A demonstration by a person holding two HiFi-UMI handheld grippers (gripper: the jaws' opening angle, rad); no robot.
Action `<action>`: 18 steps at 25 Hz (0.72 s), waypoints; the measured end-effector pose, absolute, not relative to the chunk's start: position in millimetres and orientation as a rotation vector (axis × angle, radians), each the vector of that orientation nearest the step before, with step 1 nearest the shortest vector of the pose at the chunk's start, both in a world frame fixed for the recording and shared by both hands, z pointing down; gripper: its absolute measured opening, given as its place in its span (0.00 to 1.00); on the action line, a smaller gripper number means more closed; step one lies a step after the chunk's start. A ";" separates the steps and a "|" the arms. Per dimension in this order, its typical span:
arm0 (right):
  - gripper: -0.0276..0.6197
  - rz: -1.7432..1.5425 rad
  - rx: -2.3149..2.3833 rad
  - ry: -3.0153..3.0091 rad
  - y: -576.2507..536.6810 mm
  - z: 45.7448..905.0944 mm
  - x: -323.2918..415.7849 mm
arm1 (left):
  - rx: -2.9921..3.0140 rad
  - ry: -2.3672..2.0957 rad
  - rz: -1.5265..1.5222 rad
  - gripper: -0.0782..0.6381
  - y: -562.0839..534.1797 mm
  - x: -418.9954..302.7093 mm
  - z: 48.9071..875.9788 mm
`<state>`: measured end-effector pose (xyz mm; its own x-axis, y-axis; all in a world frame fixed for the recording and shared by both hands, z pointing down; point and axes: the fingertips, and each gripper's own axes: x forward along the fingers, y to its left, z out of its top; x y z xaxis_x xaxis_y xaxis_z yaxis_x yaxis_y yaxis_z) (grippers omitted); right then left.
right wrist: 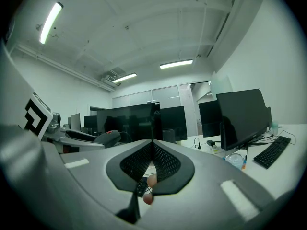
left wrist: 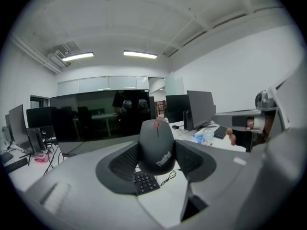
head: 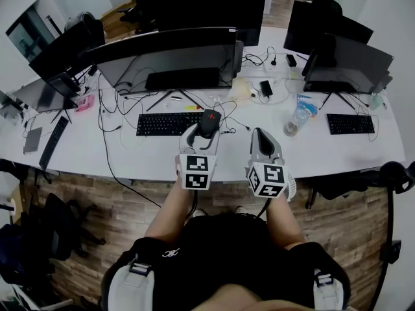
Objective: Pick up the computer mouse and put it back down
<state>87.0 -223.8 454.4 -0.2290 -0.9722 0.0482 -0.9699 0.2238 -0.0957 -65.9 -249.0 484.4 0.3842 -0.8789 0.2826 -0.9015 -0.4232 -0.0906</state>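
Note:
A black computer mouse with a red scroll wheel is clamped between the jaws of my left gripper, lifted above the white desk. In the head view the mouse hangs over the desk just right of a black keyboard, with the left gripper shut on it. My right gripper is held beside it to the right, its jaws pressed together with nothing between them. From the right gripper view the mouse shows at the left in the other gripper.
Several monitors stand along the desk, with cables running between them. A plastic water bottle and a second keyboard lie to the right. Another keyboard sits at far left. Office chairs stand by the desk's front edge.

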 end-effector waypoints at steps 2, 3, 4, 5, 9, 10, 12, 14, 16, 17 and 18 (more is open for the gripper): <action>0.04 -0.165 -1.939 2.441 -223.6 455.1 88.2 | 2.544 -1.637 0.444 0.51 -249.8 -64.1 486.2; 0.04 -0.164 -1.940 2.441 -223.4 455.3 88.3 | 2.541 -1.634 0.444 0.51 -250.3 -63.6 487.9; 0.04 -0.162 -1.941 2.440 -223.3 455.2 88.5 | 2.537 -1.630 0.445 0.51 -250.8 -63.4 489.9; 0.04 -0.158 -1.944 2.438 -223.2 455.0 88.8 | 2.532 -1.625 0.444 0.51 -251.3 -63.4 492.3; 0.04 -0.145 -1.958 2.433 -224.2 454.7 91.7 | 2.509 -1.613 0.445 0.51 -254.7 -63.7 504.7; 0.04 -0.142 -1.962 2.431 -224.3 454.6 92.6 | 2.502 -1.609 0.448 0.51 -255.5 -63.7 508.7; 0.04 -0.136 -1.970 2.429 -223.7 453.6 94.7 | 2.487 -1.598 0.457 0.51 -256.9 -63.0 518.4; 0.04 -0.128 -1.980 2.427 -222.5 452.3 97.5 | 2.469 -1.582 0.465 0.51 -258.2 -61.0 531.0; 0.04 -0.120 -1.990 2.424 -220.4 451.3 100.5 | 2.443 -1.555 0.474 0.51 -258.1 -58.6 547.6; 0.04 -0.118 -1.996 2.421 -219.3 451.1 102.1 | 2.429 -1.541 0.483 0.51 -257.5 -57.6 556.8; 0.04 -0.116 -2.003 2.416 -218.5 451.0 103.9 | 2.418 -1.528 0.496 0.51 -257.1 -56.5 565.9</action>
<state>103.9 -218.5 451.0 -0.1865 -0.9814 0.0465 -0.9813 0.1837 -0.0576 -56.5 -257.1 565.9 0.3963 -0.8241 0.4047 -0.9047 -0.4255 0.0196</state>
